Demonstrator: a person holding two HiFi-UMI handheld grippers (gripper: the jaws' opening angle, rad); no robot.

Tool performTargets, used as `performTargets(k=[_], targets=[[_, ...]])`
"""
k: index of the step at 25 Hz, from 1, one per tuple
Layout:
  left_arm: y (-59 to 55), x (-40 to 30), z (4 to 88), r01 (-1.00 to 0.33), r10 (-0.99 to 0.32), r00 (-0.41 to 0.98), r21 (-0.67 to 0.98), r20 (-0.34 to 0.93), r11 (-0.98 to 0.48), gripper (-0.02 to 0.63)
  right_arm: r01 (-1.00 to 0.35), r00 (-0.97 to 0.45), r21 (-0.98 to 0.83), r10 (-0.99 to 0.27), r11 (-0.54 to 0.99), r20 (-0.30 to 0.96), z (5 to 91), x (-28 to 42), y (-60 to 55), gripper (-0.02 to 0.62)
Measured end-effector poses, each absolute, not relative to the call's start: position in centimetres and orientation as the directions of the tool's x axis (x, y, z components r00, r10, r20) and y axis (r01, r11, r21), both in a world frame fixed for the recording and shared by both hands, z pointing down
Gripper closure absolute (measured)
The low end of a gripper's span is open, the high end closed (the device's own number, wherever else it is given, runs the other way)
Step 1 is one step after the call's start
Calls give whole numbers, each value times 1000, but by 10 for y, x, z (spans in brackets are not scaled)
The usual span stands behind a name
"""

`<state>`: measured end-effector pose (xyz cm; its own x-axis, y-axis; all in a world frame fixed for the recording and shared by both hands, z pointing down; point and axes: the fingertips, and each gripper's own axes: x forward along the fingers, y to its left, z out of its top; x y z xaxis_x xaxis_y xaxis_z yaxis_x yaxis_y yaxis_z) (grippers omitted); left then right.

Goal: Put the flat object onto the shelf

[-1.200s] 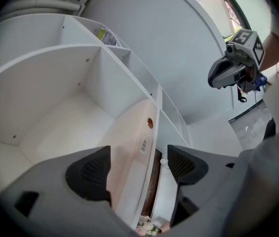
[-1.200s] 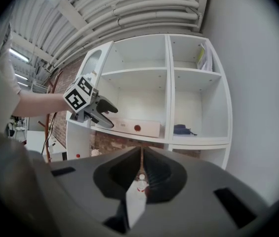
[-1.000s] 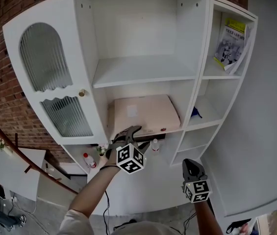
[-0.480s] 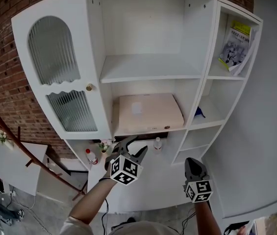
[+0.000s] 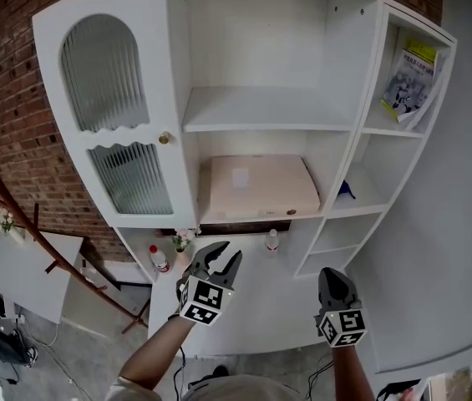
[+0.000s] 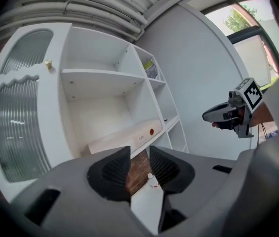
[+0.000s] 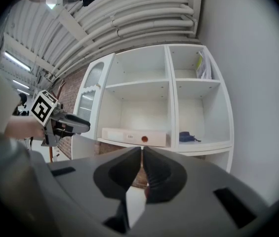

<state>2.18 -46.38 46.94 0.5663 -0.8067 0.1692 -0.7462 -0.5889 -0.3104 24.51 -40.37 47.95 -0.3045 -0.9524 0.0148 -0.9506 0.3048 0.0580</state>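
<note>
The flat object is a beige box [image 5: 259, 185] lying on the lower middle shelf [image 5: 261, 218] of a white cabinet; it also shows in the left gripper view as a beige box [image 6: 124, 138] and in the right gripper view as a beige box [image 7: 134, 137]. My left gripper [image 5: 221, 257] hangs below and in front of that shelf, apart from the box. Its jaws have just been closing to a narrow gap, with nothing between them [image 6: 139, 152]. My right gripper [image 5: 334, 281] is lower right over the counter, shut and empty [image 7: 142, 152].
A white counter [image 5: 261, 303] runs under the shelf with a red-capped bottle [image 5: 159, 259], a small vase [image 5: 182, 241] and a small bottle [image 5: 272, 240]. A ribbed glass door [image 5: 110, 107] is on the left. A magazine [image 5: 415, 78] and a blue item [image 5: 345, 190] sit in the right compartments.
My left gripper has drawn back from the box's front edge, down and toward me, rolling as it went, and its jaws have narrowed. The box stays on the shelf. My right gripper rose slightly.
</note>
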Motion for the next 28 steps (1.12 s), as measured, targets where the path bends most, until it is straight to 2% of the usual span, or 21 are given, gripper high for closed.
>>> performTargets(k=[5,14,28], targets=[[-449,4,471,-802,-831,542,-222,121,-555,523,-951,-307,38,-952,307,2,480,241,-393,561],[-424,-21,487,-863,-866,494,-84,75,-499,568,-954,-298,25,-954,297,-18,477,238,-372,561],[-409,-30,503,-869,-869,491,-30,60,-493,581,-954,-298,23,-955,298,-1,487,236,-360,563]])
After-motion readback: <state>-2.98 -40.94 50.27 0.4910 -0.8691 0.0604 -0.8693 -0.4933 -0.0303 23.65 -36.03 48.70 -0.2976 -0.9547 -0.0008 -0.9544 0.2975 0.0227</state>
